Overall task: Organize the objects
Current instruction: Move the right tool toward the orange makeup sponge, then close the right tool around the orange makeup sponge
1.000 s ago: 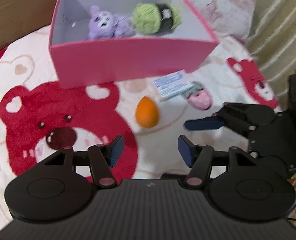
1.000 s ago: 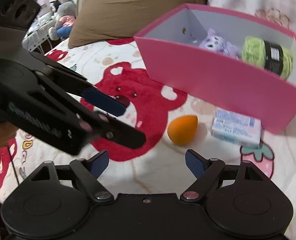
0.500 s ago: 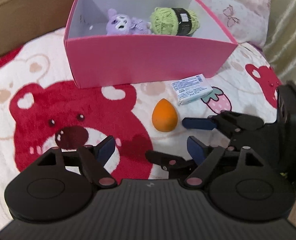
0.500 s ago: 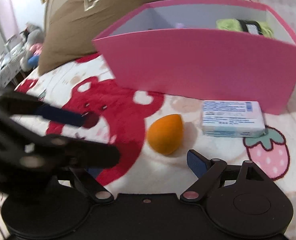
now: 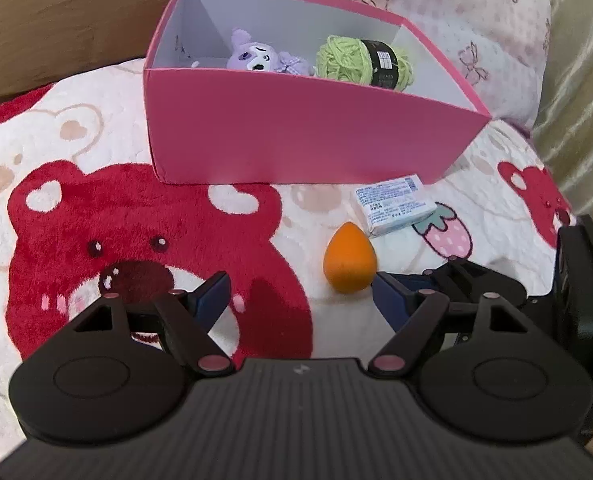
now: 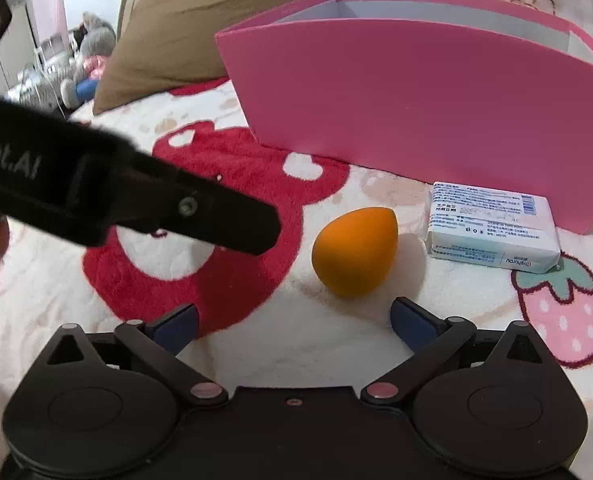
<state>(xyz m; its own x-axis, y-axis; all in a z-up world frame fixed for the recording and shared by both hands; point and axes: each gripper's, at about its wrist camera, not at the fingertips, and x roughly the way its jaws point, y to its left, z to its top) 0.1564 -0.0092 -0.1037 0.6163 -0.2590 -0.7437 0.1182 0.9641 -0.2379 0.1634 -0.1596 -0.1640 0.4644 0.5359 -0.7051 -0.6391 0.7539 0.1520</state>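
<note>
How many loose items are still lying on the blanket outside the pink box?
2: the orange sponge and, right of it, the white packet by the pink box wall. Others may lie hidden behind the box.

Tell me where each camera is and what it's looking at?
Left wrist: sits on the left tool, looks down over the blanket into the pink box; the right tool pokes in.
Right wrist: sits on the right tool, faces the sponge and box wall; the left tool crosses.
Both share the sponge, packet and box.

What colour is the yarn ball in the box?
Light green yarn ball with a black label band; clearest in the left wrist view.
</note>
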